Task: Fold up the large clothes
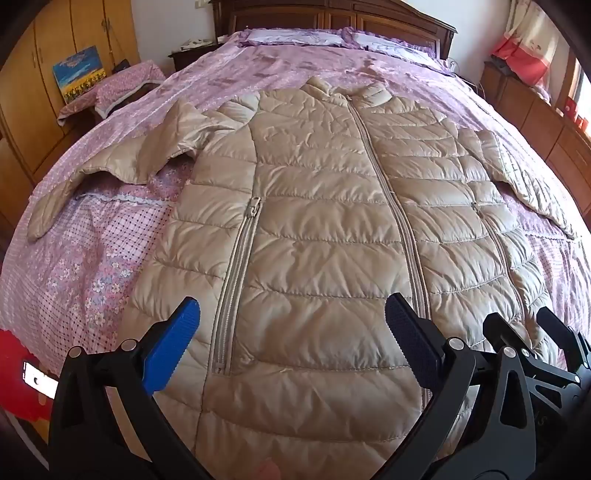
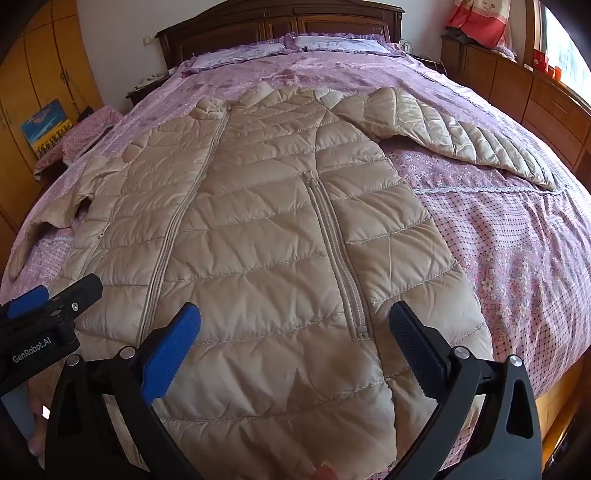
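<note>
Nearest the viewer, two claws are hanging side by side over the hem end of a coat, both tilting downward. The left claw (image 1: pixel 291 332) is standing released, its blue pads spread wide with nothing between them but the quilted cloth lying below. The right claw (image 2: pixel 293 334) is likewise standing released and is gripping nothing; in the left view it is showing as black arms at the lower right edge. Under them, a beige padded coat (image 1: pixel 314 206) is lying face up and spread flat on a bed (image 1: pixel 92 258), its hem nearest the claws and its collar pointing away toward the headboard (image 1: pixel 332 14). The front zip (image 1: pixel 391 206) is running closed up the middle, with a pocket zip on either side. One sleeve (image 1: pixel 122 162) is stretching out on the left, bending at the elbow; the other sleeve (image 2: pixel 461 136) is reaching out on the right. Beyond the collar, pillows (image 1: pixel 295 37) are resting at the head of the bed. Folding is judged to be only starting: nothing is folded yet. The next move is likely calling for each claw to descend, pinch a sleeve or side edge, and bring it in over the body.
</note>
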### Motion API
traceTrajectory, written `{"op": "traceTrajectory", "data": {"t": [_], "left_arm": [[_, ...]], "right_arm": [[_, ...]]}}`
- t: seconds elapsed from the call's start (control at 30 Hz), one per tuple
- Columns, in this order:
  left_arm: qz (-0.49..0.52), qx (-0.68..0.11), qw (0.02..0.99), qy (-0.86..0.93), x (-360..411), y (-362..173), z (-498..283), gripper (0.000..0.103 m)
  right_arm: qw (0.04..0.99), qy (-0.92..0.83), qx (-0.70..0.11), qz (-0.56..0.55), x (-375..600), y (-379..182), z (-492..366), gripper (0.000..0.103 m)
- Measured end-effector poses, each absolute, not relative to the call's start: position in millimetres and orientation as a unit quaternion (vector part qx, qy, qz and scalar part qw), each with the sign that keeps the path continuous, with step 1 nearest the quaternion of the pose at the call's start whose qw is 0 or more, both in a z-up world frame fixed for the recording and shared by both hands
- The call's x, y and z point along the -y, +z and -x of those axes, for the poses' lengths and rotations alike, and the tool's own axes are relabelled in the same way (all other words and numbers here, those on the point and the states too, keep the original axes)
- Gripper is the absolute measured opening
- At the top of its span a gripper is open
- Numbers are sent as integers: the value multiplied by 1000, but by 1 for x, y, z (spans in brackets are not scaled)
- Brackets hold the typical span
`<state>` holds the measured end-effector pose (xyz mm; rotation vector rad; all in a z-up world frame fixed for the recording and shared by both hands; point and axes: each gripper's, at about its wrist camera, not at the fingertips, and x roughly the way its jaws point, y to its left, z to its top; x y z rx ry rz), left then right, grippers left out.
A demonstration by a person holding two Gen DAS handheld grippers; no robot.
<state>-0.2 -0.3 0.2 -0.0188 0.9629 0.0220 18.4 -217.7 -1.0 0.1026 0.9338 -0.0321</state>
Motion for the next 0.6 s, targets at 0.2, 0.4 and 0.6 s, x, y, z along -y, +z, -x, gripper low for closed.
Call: {"op": "traceTrajectory", "data": {"t": [0.2,0.4,0.6], "left_arm": [[10,-464,886,10,0,0,0,100],[10,-465,885,9,1,-1,-1,100],[9,-464,886,10,0,1,1,100]], "right_arm": [[891,-17,-451,-51,218,-1,-19,98],[892,-17,-450,-47,218,-1,-19,98],[892,-19,-450,-45,219,-1,-20,98]]}}
